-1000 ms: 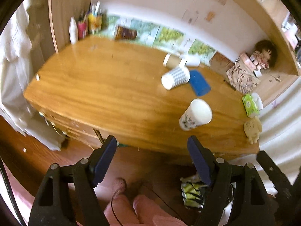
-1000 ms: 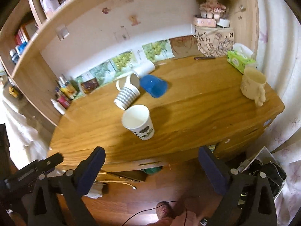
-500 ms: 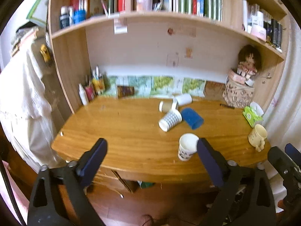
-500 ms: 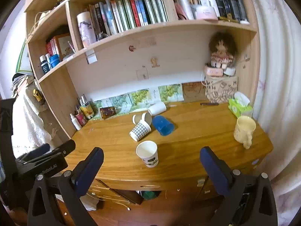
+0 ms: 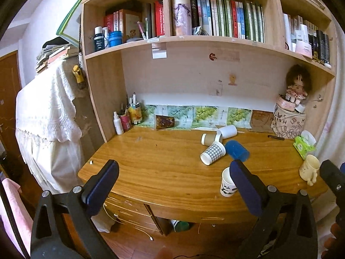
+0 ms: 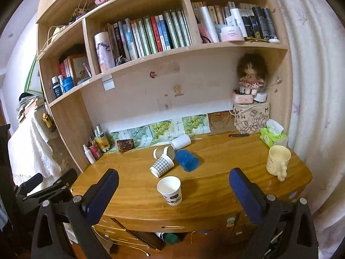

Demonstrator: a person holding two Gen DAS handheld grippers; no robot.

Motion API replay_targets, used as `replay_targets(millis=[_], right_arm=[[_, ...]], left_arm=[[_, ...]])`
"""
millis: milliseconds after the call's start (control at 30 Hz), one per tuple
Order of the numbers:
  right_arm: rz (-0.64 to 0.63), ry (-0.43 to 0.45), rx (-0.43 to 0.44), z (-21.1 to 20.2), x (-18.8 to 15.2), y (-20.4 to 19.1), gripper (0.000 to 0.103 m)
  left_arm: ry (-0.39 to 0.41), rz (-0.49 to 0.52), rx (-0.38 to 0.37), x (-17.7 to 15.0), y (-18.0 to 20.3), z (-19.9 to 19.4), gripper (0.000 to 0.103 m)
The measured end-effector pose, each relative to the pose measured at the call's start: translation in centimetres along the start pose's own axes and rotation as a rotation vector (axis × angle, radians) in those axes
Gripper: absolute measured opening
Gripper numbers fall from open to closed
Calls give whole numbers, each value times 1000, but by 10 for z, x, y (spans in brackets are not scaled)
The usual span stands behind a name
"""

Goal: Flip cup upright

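A white paper cup with a panda print (image 6: 170, 191) stands upright near the desk's front edge; it also shows in the left wrist view (image 5: 226, 183), partly behind a fingertip. Behind it lie a checked paper cup (image 6: 161, 165) (image 5: 212, 152), a blue plastic cup (image 6: 187, 160) (image 5: 237, 150), a brown paper cup (image 6: 164, 151) (image 5: 210, 139) and a white cup (image 6: 180, 141) (image 5: 226, 131), all on their sides. My left gripper (image 5: 172, 180) and right gripper (image 6: 172, 186) are both open and empty, held back from the desk's front edge.
A cream mug (image 6: 277, 160) stands upright at the desk's right end, with a green tissue pack (image 6: 272, 135) behind it. A dark cup (image 5: 164, 122) lies at the back. Bottles and pens (image 5: 127, 118) stand at the back left. A doll (image 6: 251, 73) sits on a box. Drawers (image 6: 172, 226) are under the desk.
Both cameras have tilted up and pulled back from the desk, so the bookshelves came into view. The cups have not moved. Both grippers stay open.
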State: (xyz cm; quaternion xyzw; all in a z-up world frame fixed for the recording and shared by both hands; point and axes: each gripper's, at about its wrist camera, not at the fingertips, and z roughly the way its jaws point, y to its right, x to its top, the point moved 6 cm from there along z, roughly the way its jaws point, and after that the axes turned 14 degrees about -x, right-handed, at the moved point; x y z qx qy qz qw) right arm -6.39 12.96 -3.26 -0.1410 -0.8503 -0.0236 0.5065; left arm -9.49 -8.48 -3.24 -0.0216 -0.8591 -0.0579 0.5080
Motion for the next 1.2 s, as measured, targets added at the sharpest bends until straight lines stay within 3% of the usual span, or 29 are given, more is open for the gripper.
replay_targets(millis=[533,1200], right_arm=[[-5,-23,3,18,0,-7,102],[-39,-40,17,50,8,-9,102]], left_arm=[[31,-27,-6,7,-7,5,102],[33,0,-17,15,11,32,102]])
